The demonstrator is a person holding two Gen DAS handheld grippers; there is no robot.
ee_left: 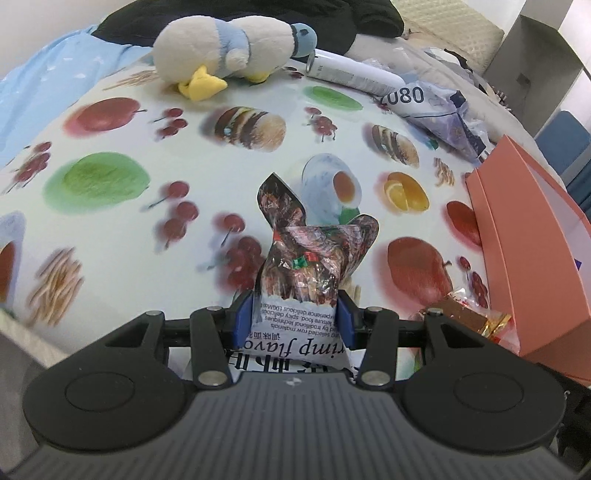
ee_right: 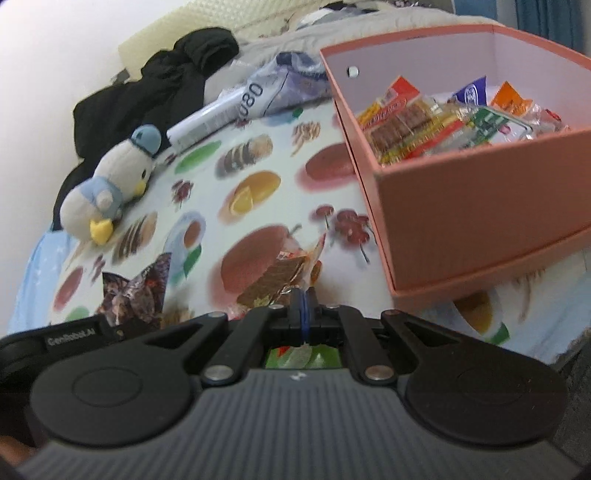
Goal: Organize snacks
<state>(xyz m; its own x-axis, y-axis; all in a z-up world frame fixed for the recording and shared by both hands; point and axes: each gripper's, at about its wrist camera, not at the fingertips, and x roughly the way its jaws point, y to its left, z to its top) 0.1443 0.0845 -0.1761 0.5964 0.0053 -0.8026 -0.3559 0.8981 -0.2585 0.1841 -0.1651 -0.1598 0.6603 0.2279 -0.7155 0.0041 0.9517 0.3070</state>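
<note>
Two grippers work above a table covered by a fruit-and-bread print cloth (ee_left: pixel 207 158), and each holds one snack.

Far left on the cloth, a plush penguin (ee_left: pixel 225 48) lies on its side in front of dark clothing (ee_left: pixel 243 14). A white tube (ee_left: pixel 351 70) lies to its right, touching a crumpled clear bag marked "080" (ee_left: pixel 439 110).

At centre in the left wrist view, the left gripper (ee_left: pixel 293 319) stands partly spread, its blue pads pressing both sides of a shrimp-flavour snack packet (ee_left: pixel 306 266). The packet is held clear of the cloth, its dark printed end pointing away from the camera. In the right wrist view the same packet appears at lower left, beside the left gripper's body.

The right gripper (ee_right: pixel 303 302) has its jaws pressed together, pinching the thin edge of a wafer snack (ee_right: pixel 273 280) in a clear wrapper with orange ends. The wafer extends forward and left of the jaws, above the cloth. In the left wrist view it shows at lower right, near the box.

At right stands a pink cardboard box (ee_right: pixel 461 192), nested in its lid. It is open at the top and holds several wrapped snacks (ee_right: pixel 424 125). The wafer is near its left wall and outside the box.
</note>
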